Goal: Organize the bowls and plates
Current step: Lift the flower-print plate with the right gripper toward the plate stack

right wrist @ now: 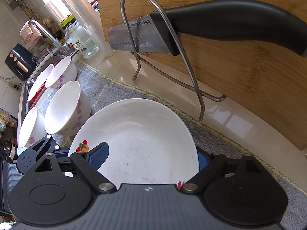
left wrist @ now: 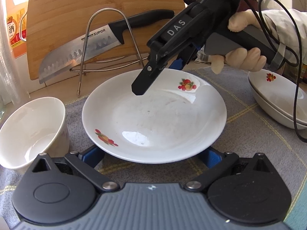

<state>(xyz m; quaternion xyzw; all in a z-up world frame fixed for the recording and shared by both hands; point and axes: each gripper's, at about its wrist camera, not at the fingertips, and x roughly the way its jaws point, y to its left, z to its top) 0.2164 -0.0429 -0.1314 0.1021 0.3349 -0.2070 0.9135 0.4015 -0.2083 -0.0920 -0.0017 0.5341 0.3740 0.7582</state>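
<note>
Starting at the far left of your left wrist view, a white bowl point(left wrist: 32, 132) stands on the grey checked cloth point(left wrist: 249, 115), just beside the plate's left rim with only a thin strip of cloth between them. The white fruit-printed plate point(left wrist: 154, 115) lies flat on the cloth in the middle, and your left gripper point(left wrist: 153, 157) is spread wide, one blue pad at each side of the near rim; whether the pads touch the plate cannot be told. Your right gripper point(left wrist: 163, 72) comes down steeply from the upper right over the plate's far rim, your gloved hand point(left wrist: 243, 57) wrapped round its handle; the right wrist view shows its jaws apart either side of the plate point(right wrist: 138, 143), one pad point(right wrist: 98, 156) over the inner face, nothing clamped. To the right, two stacked plates point(left wrist: 276, 97) sit near the cloth's edge, with open cloth between them and the middle plate. Behind, a wire rack point(left wrist: 107, 44) holds a bamboo cutting board point(left wrist: 76, 2) and a knife point(left wrist: 107, 44) close to the plate's far edge. The blade reads "SUPOR", the right gripper reads "DAS", and the orange box point(left wrist: 16, 28) at far left shows "酒".
</note>
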